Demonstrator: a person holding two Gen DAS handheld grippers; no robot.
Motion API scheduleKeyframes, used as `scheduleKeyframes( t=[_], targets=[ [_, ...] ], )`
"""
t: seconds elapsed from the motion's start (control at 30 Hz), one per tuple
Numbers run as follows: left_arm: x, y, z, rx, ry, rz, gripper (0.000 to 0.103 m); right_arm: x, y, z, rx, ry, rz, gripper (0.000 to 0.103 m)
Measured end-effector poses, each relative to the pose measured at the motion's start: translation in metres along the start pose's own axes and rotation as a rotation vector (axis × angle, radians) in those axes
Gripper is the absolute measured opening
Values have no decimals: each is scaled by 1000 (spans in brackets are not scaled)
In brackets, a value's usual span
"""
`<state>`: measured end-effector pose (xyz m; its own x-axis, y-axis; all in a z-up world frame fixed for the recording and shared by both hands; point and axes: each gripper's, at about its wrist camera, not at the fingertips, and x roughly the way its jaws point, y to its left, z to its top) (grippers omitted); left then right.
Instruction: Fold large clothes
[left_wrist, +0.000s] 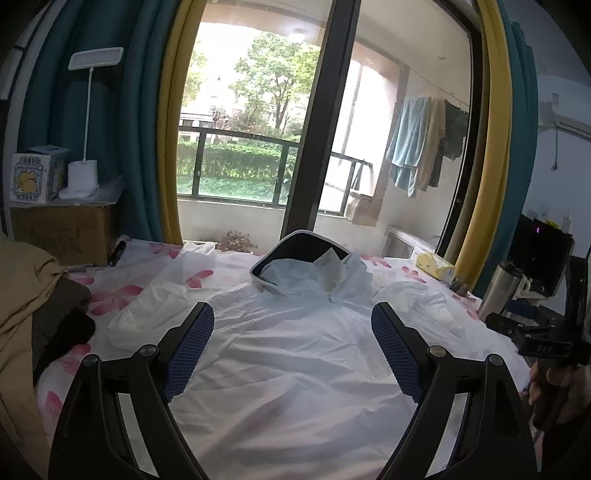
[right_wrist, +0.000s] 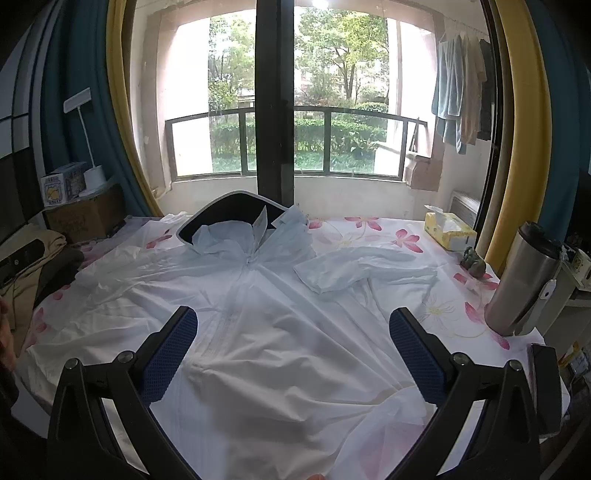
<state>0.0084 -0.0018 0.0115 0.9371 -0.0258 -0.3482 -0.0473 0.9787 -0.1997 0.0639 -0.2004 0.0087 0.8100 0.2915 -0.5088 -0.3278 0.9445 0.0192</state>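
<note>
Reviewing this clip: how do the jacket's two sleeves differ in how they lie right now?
The right sleeve is bent at the elbow, its cuff doubled back toward the collar; the left sleeve runs out fairly straight toward the table's left edge. The right sleeve lies clear of the jacket body over the flowered cloth; the left sleeve looks more bunched and rumpled. Both are white, thin, wrinkled and unfolded, with neither gripper touching them.
</note>
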Motion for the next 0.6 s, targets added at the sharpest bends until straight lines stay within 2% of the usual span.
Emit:
scheduleKeyframes(
  t=[0.23,0.47,0.6],
  targets=[
    [10,0,5,-9,16,6,89,8,-5,2,8,5,4,102],
    [31,-11,13,38,42,51,89,19,-16,9,21,9,-1,102],
    [43,-14,18,42,58,31,89,29,-25,12,30,21,-5,102]
  ],
)
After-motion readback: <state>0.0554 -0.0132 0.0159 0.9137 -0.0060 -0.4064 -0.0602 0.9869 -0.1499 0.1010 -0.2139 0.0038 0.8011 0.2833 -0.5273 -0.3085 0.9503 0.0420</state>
